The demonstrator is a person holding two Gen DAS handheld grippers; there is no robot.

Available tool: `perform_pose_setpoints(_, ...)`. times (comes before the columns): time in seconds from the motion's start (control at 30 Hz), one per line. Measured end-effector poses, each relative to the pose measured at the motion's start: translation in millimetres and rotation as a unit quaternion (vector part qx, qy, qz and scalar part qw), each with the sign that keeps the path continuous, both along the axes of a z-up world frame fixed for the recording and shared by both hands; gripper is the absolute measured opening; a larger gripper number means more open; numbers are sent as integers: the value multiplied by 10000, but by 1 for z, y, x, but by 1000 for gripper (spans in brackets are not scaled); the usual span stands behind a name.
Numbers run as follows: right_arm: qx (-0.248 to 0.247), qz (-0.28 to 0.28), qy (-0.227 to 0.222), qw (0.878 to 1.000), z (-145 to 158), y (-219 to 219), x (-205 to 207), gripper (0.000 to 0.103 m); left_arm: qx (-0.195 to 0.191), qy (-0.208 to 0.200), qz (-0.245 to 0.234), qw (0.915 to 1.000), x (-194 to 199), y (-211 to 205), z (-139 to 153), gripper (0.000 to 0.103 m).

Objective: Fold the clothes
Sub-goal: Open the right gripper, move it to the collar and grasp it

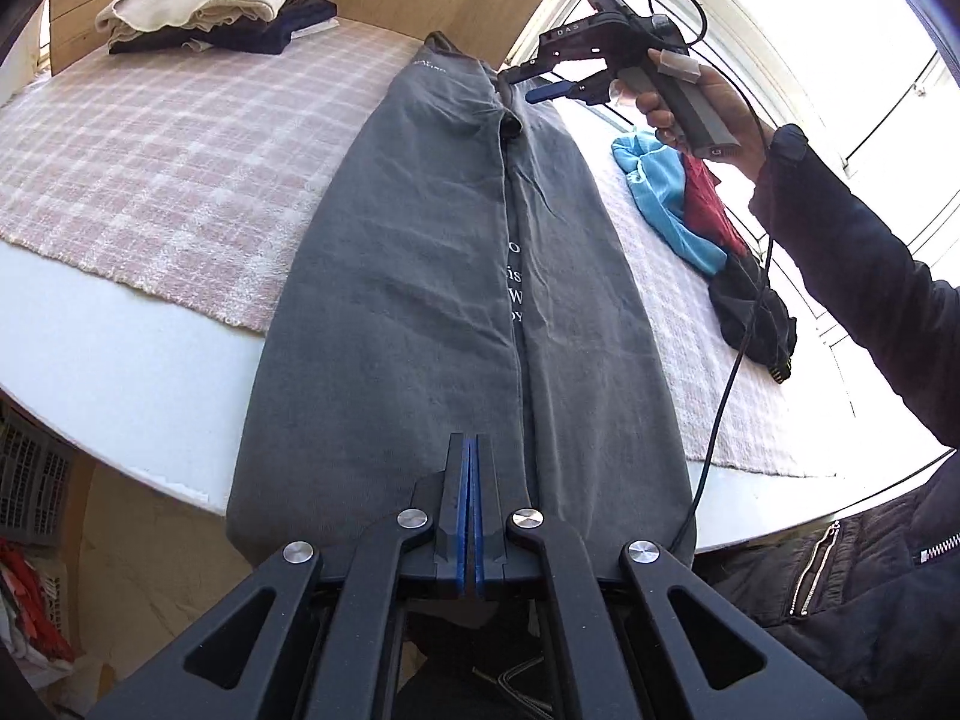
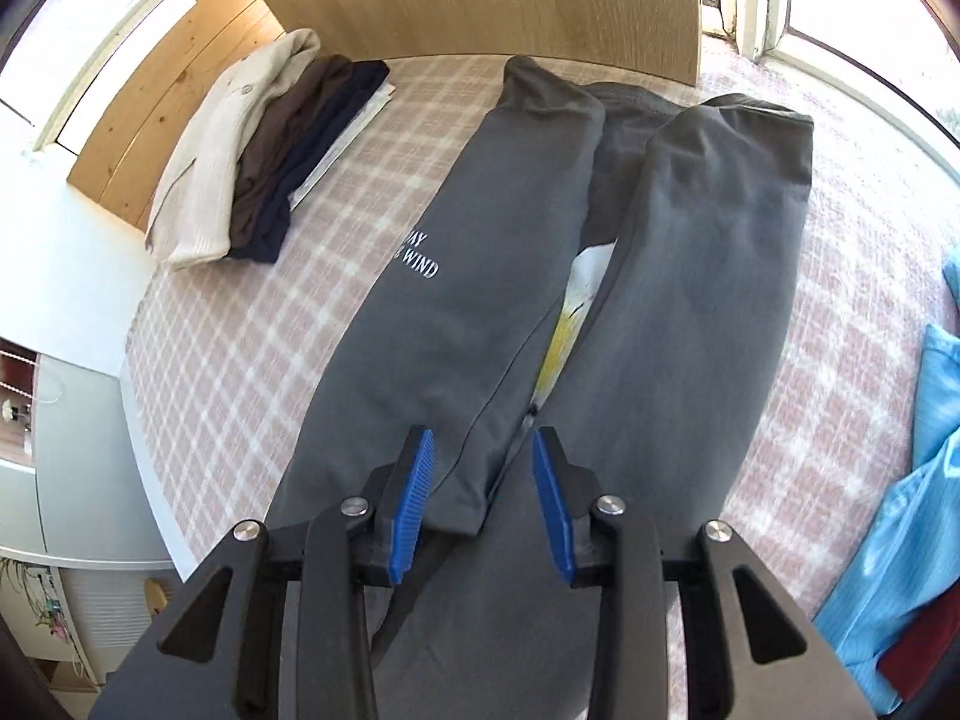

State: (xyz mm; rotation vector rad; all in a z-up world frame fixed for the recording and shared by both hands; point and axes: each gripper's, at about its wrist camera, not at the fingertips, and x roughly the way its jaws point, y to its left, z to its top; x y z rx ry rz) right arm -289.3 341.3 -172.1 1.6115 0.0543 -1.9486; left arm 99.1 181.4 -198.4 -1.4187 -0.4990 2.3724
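A grey T-shirt (image 1: 432, 276), both sides folded in to its middle, lies lengthwise on the pink checked cloth (image 1: 150, 162) covering the table (image 1: 120, 378), its hem hanging over the near edge. Your left tool (image 1: 471, 450) is pressed together at that hem. Your right tool (image 2: 483, 468) hovers spread above the shirt. Folded clothes (image 1: 222, 0) sit stacked at the far corner.

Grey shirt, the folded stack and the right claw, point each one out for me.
grey shirt (image 1: 408, 276), left wrist view, on its left folded panel.
folded stack (image 2: 240, 162), right wrist view, on the cream top piece.
right claw (image 2: 483, 501), right wrist view, midway between its blue pads.
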Motion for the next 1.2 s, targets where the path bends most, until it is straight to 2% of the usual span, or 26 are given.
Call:
perform_pose_setpoints(0.13, 86, -66, -246, 9996, -20, -10, -31, 34, 44, -146, -46, 9999, -14, 4, -10, 0)
perform_pose_setpoints(0.3, 133, 86, -326, 9993, -34, -14, -35, 34, 83, -277, -100, 9995, -26, 7, -17, 0)
perform_pose_setpoints(0.4, -73, 189, -300, 9993, -39, -21, -34, 34, 88, -292, -130, 9995, -28, 7, -17, 0)
perform_pose_setpoints(0.43, -121, 239, -323, 9991, -42, -23, -31, 32, 89, -297, -139, 9994, -28, 7, -17, 0)
perform_pose_setpoints(0.47, -83, 286, -275, 9992, -42, -24, -29, 20, 91, -303, -149, 9994, -29, 7, -17, 0)
perform_pose_setpoints(0.5, 24, 349, -185, 9992, -41, -24, -27, 15, 93, -308, -159, 9994, -29, 7, -17, 0)
perform_pose_setpoints(0.57, 126, 370, -45, 9992, -39, -24, -25, 10, 96, -318, -179, 9993, -30, 7, -17, 0)
perform_pose_setpoints(0.63, 248, 269, 32, 9993, -43, -25, -26, 10, 99, -329, -198, 9992, -31, 7, -17, 0)
perform_pose_setpoints(0.73, 288, 465, 174, 9984, -45, -33, -19, 12, 104, -344, -228, 9991, -33, 7, -16, 0)
perform_pose_setpoints(0.83, 182, 380, 285, 9987, -28, -26, -18, 19, 113, -277, -258, 9992, -35, 7, -11, 0)
perform_pose_setpoints(0.9, 62, 42, 655, 9978, -7, -11, -16, 23, 152, -194, -224, 9994, -39, 5, -6, 0)
perform_pose_setpoints(0.97, -192, 214, 860, 9959, 6, -9, -2, 23, 164, -190, -180, 9995, -45, 3, -6, 0)
perform_pose_setpoints(1.03, -424, 683, 563, 9952, -3, -20, 14, 23, 203, -323, -172, 9991, -52, 0, -12, 0)
perform_pose_setpoints(1.13, -175, 1108, 182, 9935, -32, -37, 31, 23, 286, -483, -197, 9982, -56, -2, -20, 0)
perform_pose_setpoints(1.2, -101, 1228, 163, 9922, -33, -35, 31, 23, 229, -543, -265, 9979, -57, -2, -20, 0)
